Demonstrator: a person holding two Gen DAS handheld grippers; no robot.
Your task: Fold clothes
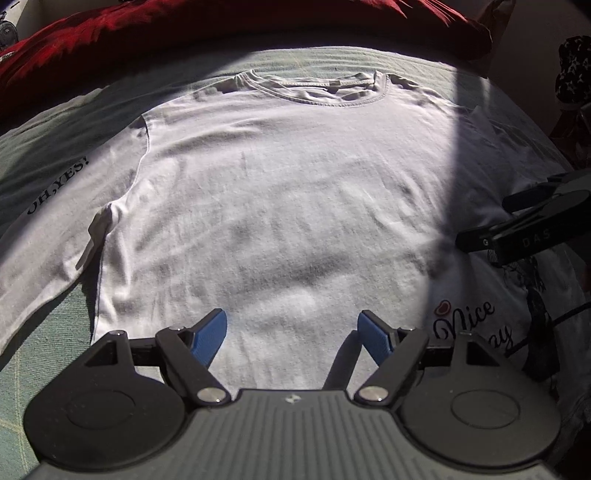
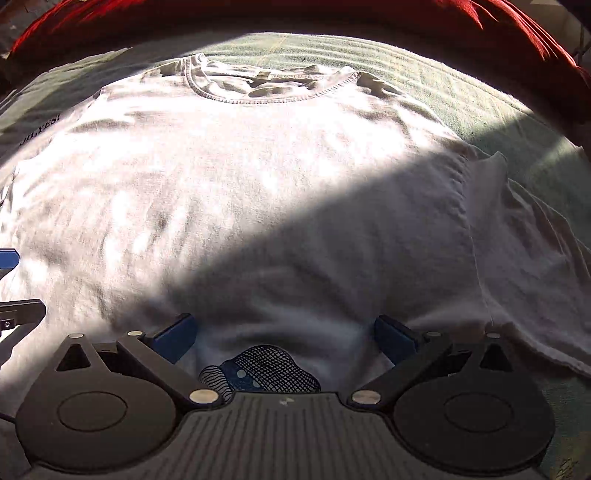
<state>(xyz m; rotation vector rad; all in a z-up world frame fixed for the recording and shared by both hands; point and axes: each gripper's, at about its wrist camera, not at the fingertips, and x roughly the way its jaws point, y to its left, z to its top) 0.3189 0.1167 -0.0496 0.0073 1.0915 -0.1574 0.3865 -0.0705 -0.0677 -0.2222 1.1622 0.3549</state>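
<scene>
White t-shirt [image 1: 280, 192] spread flat on green bed cover [image 1: 40, 147], fold not yet started

Shirt lies face up, collar far, hem near; red blanket [image 1: 221, 26] beyond the collar; second printed shirt [image 1: 491, 325] peeks out beneath at right; left gripper [image 1: 291, 334] hovers over the hem, jaws apart, empty; right gripper [image 2: 286, 338] likewise apart, nothing clamped; next likely pinch a side edge or sleeve, fold inward; open room on both sides.

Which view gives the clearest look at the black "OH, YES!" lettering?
The left wrist view: the "OH, YES!" lettering is large and readable at the left edge. The right wrist view shows it tiny, shaded and barely legible.
</scene>
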